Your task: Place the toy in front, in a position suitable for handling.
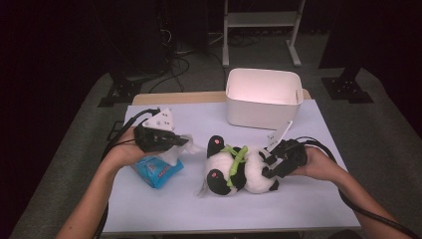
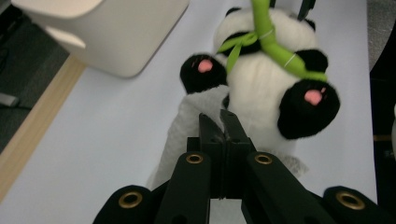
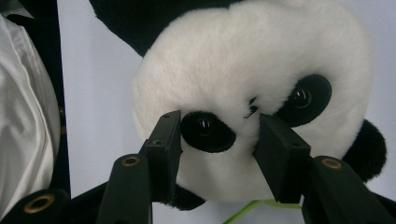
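A black-and-white panda plush [image 1: 244, 172] lies on its back in the middle of the pale table [image 1: 149, 209], with a green bamboo stalk [image 1: 236, 162] tied across its belly. My right gripper [image 1: 268, 167] is at its head. In the right gripper view the jaws [image 3: 217, 135] press into the panda's face [image 3: 252, 60] on either side of one eye. My left gripper [image 1: 181, 142] hangs above a blue wipe pack [image 1: 159, 173] and is shut on a white wipe [image 1: 174, 155]. In the left gripper view the wipe [image 2: 191, 112] hangs from the shut jaws [image 2: 222, 122], before the panda [image 2: 266, 98].
A white open bin [image 1: 263, 107] stands at the back of the table, right of centre, and shows as a white wall [image 2: 116, 42] in the left gripper view. White fabric [image 3: 23, 116] fills the left edge of the right gripper view. Dark floor with cables surrounds the table.
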Available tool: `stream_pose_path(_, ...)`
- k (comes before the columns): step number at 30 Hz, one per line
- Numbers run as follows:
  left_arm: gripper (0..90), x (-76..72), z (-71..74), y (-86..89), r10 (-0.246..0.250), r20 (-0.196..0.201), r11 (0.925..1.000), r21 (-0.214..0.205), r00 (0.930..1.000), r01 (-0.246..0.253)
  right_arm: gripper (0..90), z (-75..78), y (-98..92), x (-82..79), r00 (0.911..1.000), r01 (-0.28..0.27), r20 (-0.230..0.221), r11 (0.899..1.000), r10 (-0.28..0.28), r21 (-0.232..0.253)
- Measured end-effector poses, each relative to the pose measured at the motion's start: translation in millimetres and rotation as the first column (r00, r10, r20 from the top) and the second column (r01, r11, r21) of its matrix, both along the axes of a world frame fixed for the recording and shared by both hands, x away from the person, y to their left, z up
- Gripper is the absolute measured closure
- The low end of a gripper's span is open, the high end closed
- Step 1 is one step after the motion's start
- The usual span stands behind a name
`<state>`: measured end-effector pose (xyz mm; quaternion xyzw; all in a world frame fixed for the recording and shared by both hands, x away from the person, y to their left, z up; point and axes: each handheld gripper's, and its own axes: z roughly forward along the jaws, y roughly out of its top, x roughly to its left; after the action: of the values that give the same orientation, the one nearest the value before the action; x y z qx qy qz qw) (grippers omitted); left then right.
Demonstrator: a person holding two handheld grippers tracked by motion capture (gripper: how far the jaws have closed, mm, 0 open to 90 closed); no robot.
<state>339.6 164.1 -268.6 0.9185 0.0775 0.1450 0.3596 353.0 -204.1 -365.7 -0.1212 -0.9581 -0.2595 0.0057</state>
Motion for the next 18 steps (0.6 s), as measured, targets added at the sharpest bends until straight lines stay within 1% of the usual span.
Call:
stream_pose_path(4,89.6,1.0,6.2,-20.9,-0.045,0.008,0.9989,0.014,0.9990,0.045,49.8,-0.2,-1.3,-0.4,1.0000,-0.001,0.000,1.000,0.001,0.010)
stream_pose_path(5,89.6,2.1,6.4,-25.9,-0.050,0.006,0.9987,0.009,0.9987,0.050,49.6,-0.2,-1.7,-0.7,1.0000,0.000,0.001,1.000,0.000,0.012)
stream_pose_path(7,89.6,4.0,6.7,-34.3,-0.064,0.003,0.9978,0.015,0.9979,0.064,49.3,-0.3,-3.0,-1.3,1.0000,0.001,0.003,1.000,-0.001,0.019)
stream_pose_path(9,89.6,5.5,6.7,-45.7,-0.086,-0.003,0.9963,0.008,0.9963,0.086,49.0,-0.2,-4.7,-1.6,1.0000,0.002,-0.001,1.000,-0.002,0.029)
stream_pose_path(12,89.5,5.0,4.3,-64.1,-0.119,-0.006,0.9928,0.007,0.9928,0.119,48.4,0.6,-8.7,-0.1,0.9999,0.007,-0.013,0.998,-0.007,0.055)
stream_pose_path(13,89.4,4.8,3.3,-70.2,-0.131,-0.009,0.9914,0.008,0.9914,0.131,48.3,2.0,-10.5,0.2,0.9999,0.011,-0.012,0.998,-0.010,0.061)
stream_pose_path(14,89.4,5.1,1.7,-79.0,-0.154,-0.010,0.9880,0.014,0.9880,0.154,48.2,3.6,-12.4,0.6,0.9999,0.012,-0.010,0.998,-0.011,0.070)
stream_pose_path(16,89.4,5.1,-0.1,-87.6,-0.172,-0.016,0.9849,0.020,0.9850,0.172,46.5,7.7,-15.6,0.3,0.9998,0.021,-0.002,0.997,-0.021,0.080)
stream_pose_path(18,89.3,4.5,-2.9,-98.9,-0.191,-0.024,0.9813,0.019,0.9813,0.191,46.0,11.0,-16.7,-0.5,0.9998,0.020,0.008,0.997,-0.021,0.078)
